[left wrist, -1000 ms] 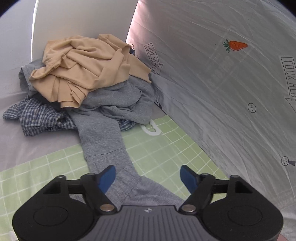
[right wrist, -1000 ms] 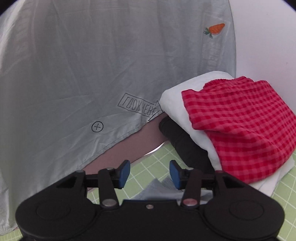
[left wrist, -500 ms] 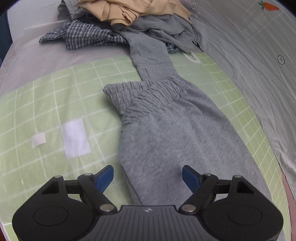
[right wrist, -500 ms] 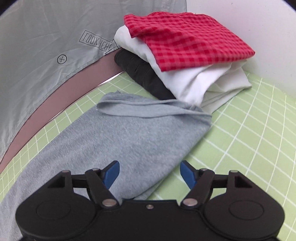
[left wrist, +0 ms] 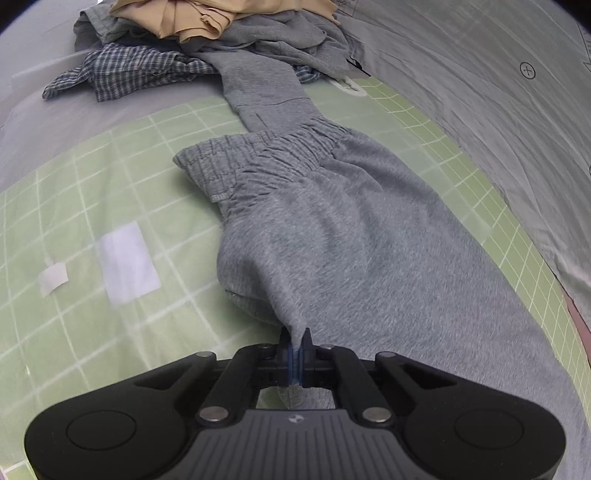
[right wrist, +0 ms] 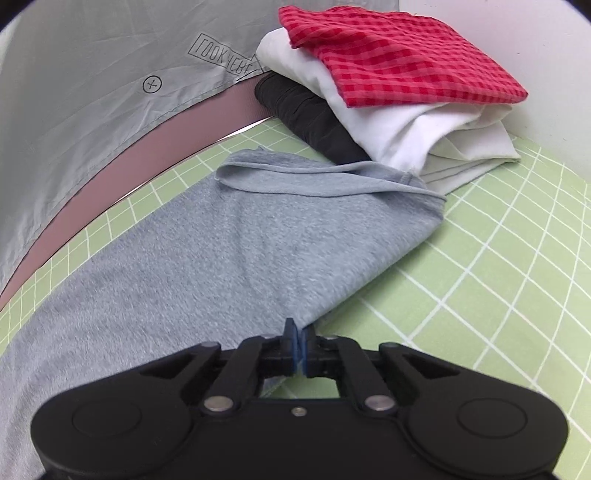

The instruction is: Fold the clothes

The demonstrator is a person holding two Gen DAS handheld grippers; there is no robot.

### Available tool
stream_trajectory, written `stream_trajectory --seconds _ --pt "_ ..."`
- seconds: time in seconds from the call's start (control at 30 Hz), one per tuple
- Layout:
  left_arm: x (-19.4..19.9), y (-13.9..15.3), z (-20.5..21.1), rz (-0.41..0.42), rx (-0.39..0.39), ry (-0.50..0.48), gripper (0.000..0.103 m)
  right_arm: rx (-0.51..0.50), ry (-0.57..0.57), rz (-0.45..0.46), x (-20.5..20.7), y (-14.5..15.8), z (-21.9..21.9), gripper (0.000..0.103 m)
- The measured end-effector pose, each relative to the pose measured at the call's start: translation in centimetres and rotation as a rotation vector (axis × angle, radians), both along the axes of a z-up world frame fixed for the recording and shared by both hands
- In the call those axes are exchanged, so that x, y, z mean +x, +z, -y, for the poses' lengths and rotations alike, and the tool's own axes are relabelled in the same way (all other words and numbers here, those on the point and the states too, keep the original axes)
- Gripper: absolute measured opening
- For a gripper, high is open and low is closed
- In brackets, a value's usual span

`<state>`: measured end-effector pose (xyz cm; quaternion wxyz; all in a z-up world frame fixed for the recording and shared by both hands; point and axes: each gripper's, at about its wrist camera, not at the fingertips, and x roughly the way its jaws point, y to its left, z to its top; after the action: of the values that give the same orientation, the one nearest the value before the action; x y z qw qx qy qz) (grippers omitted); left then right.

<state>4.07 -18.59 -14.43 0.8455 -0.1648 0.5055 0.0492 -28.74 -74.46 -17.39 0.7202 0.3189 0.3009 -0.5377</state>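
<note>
So the grey sweatpants [left wrist: 354, 236] are stretched out lengthwise on the green grid mat [left wrist: 74, 229] that covers the tabletop, and both grippers have a bite on them. The left hand-held gripper [left wrist: 295, 356] is pinched tight on a fold of the fabric along the near edge of the pants, below the waistband, and the cloth puckers up into a little ridge right where the blue pads meet. The right hand-held gripper [right wrist: 298, 350] is clamped the same way on the near edge of the pants [right wrist: 207, 258] toward the leg end.

The pants are heathered grey knit, soft looking. The elastic waistband [left wrist: 258, 158] is bunched and gathered, with one corner flopped over. At the other end the leg hem [right wrist: 325, 177] is rolled back on itself in a loose lip.

Past the waistband sits an unfolded heap: a tan garment [left wrist: 207, 14] on top, more grey knit under it, and a blue plaid shirt [left wrist: 125, 70] spilling out to the side. Past the hem there's a folded stack touching the pants: red checked cloth [right wrist: 399, 51] on top, white [right wrist: 388, 122] under it, something black [right wrist: 310, 114] at the bottom. Two white tape patches [left wrist: 125, 262] sit on the mat beside the pants.
</note>
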Motion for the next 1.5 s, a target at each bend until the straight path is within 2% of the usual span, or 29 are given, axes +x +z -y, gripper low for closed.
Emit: stream_trajectory --seconds 0.2,0.37,0.4,0.5,0.6,0.63,0.77,0.83,1.0,1.13,1.33,1.4,1.47,1.5 --pt "-2.9 0.8 -5.7 0.012 -0.015 0.077 0.004 0.039 -0.033 0.016 -4.7 0.0 -3.8 0.002" --pt "-5.4 0.9 -9.8 0.003 0.016 0.116 0.004 0.081 0.003 0.02 -8.8 0.2 -9.0 0.002" --pt "-5.9 1.0 -10.2 0.006 0.02 0.109 0.006 0.086 0.018 0.016 -9.4 0.2 -10.1 0.002" --pt "-7.3 1.9 -9.8 0.028 0.058 0.065 0.022 0.097 0.078 0.012 -10.8 0.2 -12.3 0.004" --pt "-8.3 3.2 -8.0 0.074 0.101 0.014 0.032 0.073 0.142 0.006 -11.5 1.0 -12.8 0.02" --pt "-8.6 3.7 -7.3 0.092 0.112 -0.006 0.037 0.057 0.157 0.002 -11.7 1.4 -12.7 0.03" --pt "-9.5 5.3 -3.0 0.161 0.132 -0.121 0.054 -0.034 0.182 -0.023 -12.7 3.2 -11.1 0.032" --pt "-9.9 5.3 -0.4 0.165 0.118 -0.174 0.065 -0.071 0.189 -0.053 -12.8 3.5 -9.7 0.035" --pt "-10.7 3.6 6.3 0.103 0.094 -0.29 0.067 -0.143 0.222 -0.169 -12.7 2.8 -5.9 0.043" --pt "-10.8 2.1 11.0 0.043 0.066 -0.349 0.067 -0.148 0.306 -0.219 -11.7 1.5 -3.3 0.053" --pt "-10.6 1.4 15.6 0.002 0.13 -0.444 0.067 -0.126 0.433 -0.231 -9.9 -0.2 -0.6 0.064" --pt "-10.4 1.3 16.0 -0.014 0.15 -0.453 0.067 -0.134 0.418 -0.226 -10.0 -0.3 0.7 0.063" --pt "-10.2 1.1 16.2 -0.03 0.166 -0.456 0.067 -0.144 0.352 -0.215 -10.8 -0.5 2.5 0.044" --pt "-10.1 1.0 16.2 -0.039 0.173 -0.455 0.067 -0.137 0.299 -0.2 -11.4 -0.5 3.5 0.043"
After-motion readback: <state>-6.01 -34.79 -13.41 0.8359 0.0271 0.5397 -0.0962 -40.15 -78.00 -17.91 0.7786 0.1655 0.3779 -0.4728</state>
